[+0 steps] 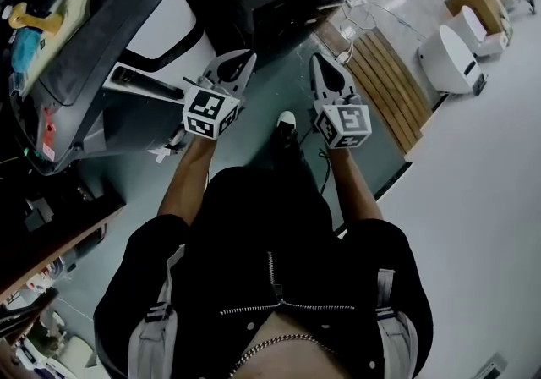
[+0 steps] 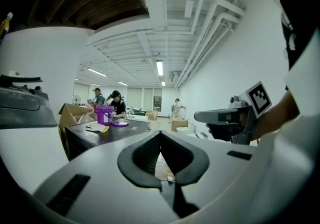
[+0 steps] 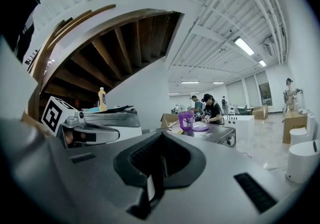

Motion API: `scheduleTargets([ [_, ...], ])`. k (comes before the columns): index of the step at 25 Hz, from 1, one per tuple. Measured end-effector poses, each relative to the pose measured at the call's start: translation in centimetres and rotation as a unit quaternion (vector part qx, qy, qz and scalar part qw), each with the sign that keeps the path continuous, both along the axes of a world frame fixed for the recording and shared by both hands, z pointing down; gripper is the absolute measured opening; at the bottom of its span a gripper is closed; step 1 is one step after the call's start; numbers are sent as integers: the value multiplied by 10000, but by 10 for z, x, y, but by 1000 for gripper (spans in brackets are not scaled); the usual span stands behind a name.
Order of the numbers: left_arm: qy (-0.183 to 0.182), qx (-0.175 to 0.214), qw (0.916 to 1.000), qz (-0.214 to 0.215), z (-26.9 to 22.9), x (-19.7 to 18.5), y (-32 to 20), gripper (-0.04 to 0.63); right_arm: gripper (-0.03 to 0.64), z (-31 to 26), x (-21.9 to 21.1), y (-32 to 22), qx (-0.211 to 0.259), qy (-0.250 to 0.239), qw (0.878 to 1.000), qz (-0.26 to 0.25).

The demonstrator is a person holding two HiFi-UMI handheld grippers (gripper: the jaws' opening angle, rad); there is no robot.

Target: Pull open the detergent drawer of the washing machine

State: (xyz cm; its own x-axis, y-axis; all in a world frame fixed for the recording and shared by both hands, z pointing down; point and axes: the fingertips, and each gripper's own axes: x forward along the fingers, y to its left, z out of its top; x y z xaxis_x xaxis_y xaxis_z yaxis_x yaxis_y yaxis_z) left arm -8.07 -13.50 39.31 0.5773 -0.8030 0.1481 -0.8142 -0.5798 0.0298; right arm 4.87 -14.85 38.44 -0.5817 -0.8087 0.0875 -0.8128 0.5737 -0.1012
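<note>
Washing machine [image 1: 173, 26] drawer looks unreached; left gripper [image 1: 243, 58] and right gripper [image 1: 318, 61], both closed and empty, should next open onto its front

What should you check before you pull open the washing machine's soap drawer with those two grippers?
1. The left gripper is empty, jaws together: ok.
2. The right gripper is empty, jaws together: ok.
3. The detergent drawer is in sight: cannot tell; no view shows a drawer front.
4. The grippers are at a machine: not ok; both hang in the air, short of the dark box-shaped machine carrying the purple plastic bucket.
5. The jaws are ready to grab a handle: not ok; they probably need opening first.
</note>
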Motion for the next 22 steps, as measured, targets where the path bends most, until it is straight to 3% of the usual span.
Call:
scheduleTargets([
  [5, -22, -121, 9996, -265, 4, 0, -41, 18, 5, 3, -6, -54, -169, -124, 9991, -361],
  [11, -154, -354, 9983, -445, 23, 2, -77, 18, -6, 24, -6, -108, -539, -490, 9964, -442],
  [16, -205, -552, 9965, -599, 39, 2, -100, 18, -6, 65, -16, -132, -990, -81, 9920, -779],
  [22, -164, -769, 9938, -783, 56, 7, -123, 18, 5, 99, -19, -159, -1477, -736, 9785, -1236],
])
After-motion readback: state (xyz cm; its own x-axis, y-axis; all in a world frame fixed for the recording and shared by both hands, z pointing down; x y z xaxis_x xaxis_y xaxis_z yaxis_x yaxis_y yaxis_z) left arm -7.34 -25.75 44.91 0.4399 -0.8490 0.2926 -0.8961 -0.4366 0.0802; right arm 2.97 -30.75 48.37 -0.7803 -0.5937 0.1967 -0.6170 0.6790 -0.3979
